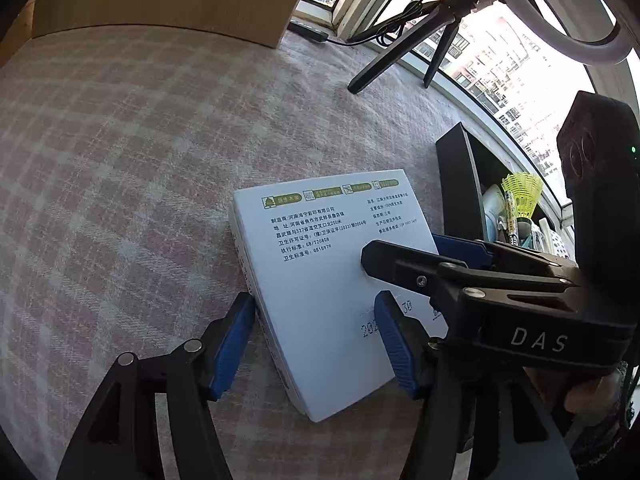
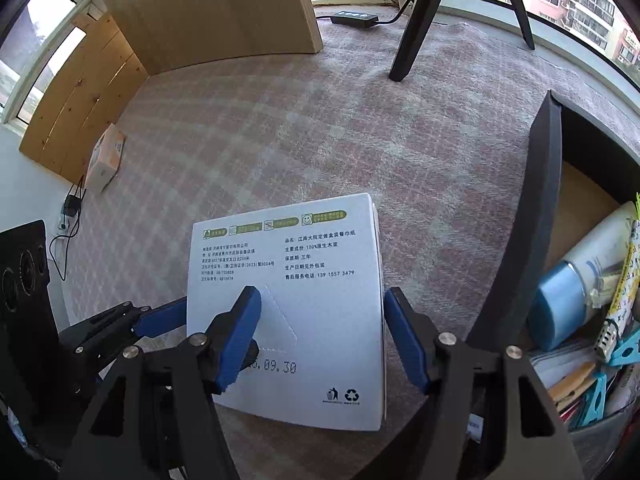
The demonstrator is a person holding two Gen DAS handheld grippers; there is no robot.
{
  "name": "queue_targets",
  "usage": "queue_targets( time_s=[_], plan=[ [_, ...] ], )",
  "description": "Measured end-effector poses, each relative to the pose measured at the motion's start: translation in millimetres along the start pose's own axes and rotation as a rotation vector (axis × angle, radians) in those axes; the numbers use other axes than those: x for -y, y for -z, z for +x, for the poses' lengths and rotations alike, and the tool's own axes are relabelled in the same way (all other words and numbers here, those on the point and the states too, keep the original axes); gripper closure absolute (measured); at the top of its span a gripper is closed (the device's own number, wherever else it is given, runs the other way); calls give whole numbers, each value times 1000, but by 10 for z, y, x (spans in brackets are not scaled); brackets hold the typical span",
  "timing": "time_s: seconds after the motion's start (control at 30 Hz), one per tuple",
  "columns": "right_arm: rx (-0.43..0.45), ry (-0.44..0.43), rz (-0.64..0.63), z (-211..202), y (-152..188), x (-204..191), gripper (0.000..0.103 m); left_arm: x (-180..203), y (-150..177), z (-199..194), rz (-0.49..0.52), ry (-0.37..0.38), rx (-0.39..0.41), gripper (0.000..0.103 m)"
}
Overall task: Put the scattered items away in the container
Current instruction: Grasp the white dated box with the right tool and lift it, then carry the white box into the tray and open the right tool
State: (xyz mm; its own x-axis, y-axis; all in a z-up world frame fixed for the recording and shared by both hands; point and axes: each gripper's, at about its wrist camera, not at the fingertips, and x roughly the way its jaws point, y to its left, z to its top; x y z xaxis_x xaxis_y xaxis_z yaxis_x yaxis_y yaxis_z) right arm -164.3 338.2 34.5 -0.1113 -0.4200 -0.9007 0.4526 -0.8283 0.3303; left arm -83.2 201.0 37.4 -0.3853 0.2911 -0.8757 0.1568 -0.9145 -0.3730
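Two grippers, left (image 1: 316, 344) and right (image 2: 324, 340), straddle the box (image 2: 320, 300) on the carpet (image 2: 280, 140) beside the container (image 2: 536, 240), jaws apart, seemingly not clamping. We judge the pick-up in hand; next, close on opposite edges and lift together.

A pink-and-grey plaid woven carpet (image 2: 304, 136) carries a flat white printed tissue box (image 2: 320, 304), a black open-topped container (image 2: 540, 240), black tripod legs (image 2: 412, 40) and a black power strip (image 2: 354, 19).

The tissue box (image 2: 316, 304) lies on the rug (image 2: 280, 140), container (image 2: 536, 240) apparently just right.
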Motion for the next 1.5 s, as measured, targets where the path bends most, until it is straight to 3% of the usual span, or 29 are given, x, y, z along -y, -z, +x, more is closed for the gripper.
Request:
queue_targets(
  time_s=[0.23,0.47,0.7,1.2,1.3,1.5],
  plan=[
    [82,-53,14,-201,132,-196,39,-14,29,-282,35,-49,37,44],
    [188,-102,71,-673,233,-145,39,295,25,-669,129,-79,115,44],
    [277,-72,192,-1261,559,375,39,962,66,-712,269,-17,134,44],
    [439,102,530,-2371,1560,1773,38,2869,341,-267,652,153,42,44],
    [464,176,593,-2486,1736,1925,38,2993,387,-276,662,179,38,44],
    [469,165,618,-2489,1910,2000,38,2847,356,-382,649,156,64,44]
  ],
)
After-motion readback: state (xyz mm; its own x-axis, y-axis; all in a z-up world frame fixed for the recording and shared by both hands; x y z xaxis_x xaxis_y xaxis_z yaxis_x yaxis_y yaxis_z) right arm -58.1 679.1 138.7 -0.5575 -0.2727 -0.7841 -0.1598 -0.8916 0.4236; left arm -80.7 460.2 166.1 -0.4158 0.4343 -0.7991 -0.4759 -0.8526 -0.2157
